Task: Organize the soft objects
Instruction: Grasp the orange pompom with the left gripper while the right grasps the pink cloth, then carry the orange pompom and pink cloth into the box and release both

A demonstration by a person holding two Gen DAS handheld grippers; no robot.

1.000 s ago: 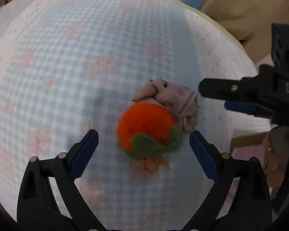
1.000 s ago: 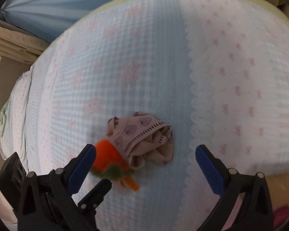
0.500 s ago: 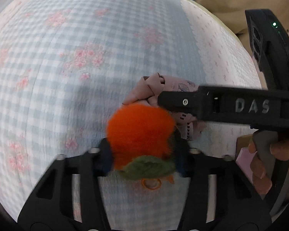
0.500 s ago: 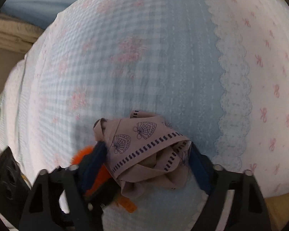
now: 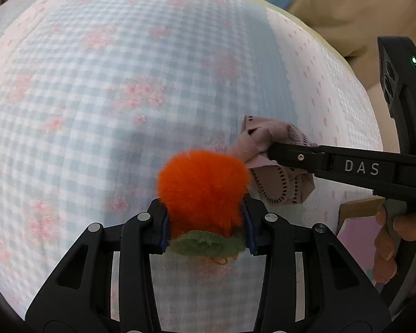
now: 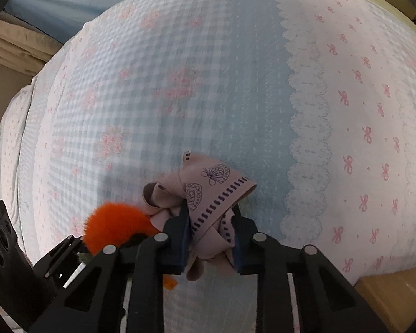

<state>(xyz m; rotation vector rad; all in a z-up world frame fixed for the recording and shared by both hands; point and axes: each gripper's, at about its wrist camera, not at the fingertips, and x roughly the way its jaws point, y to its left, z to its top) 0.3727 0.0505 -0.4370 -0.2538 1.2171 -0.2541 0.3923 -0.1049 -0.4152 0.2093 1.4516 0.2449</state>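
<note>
White letters "DAS" run along the side of the right gripper (image 5: 274, 152), seen from the left camera. A second ago both tools hung wide open over the bedspread (image 6: 208, 83); half a second ago they were closing. Now the left gripper (image 5: 206, 226) is clamped on the fuzzy orange plush (image 5: 202, 186), held right between its blue pads, and the right gripper (image 6: 209, 238) pinches the bunched mauve cloth (image 6: 210, 194). Cloth and plush touch, side by side.
</note>
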